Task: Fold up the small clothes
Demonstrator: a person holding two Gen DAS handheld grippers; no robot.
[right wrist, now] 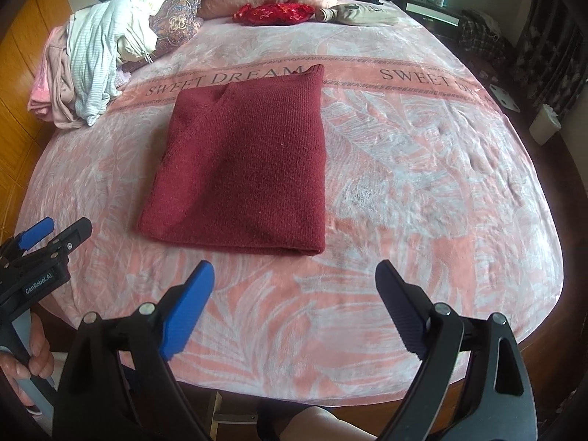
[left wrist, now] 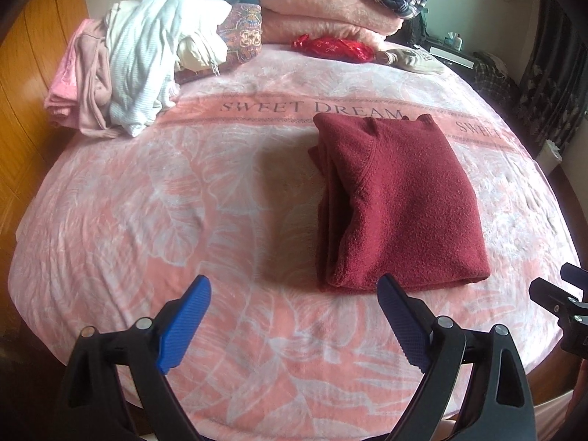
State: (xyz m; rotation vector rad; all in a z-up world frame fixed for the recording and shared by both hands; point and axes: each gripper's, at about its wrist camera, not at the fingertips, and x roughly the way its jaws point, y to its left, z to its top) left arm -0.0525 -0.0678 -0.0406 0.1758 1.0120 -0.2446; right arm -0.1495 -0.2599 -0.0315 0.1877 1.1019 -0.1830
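Your left gripper [left wrist: 294,294] hangs over the pink blanket [left wrist: 147,220], jaws spread wide, gripping nothing. The folded dark red sweater [left wrist: 397,202] lies flat just ahead, right of centre, clear of the fingertips. Your right gripper [left wrist: 562,301] pokes in at the right edge. A pile of clothes [left wrist: 121,81] sits far left.

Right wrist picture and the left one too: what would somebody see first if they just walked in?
The dark red sweater grabs the eye first, folded into a neat block in the middle of the pink blanket that says SWEET DREAM. Next come the two open claws, left claw and right claw, both near the sweater's closest edge, not touching it. A heap of pale clothes sits far left.
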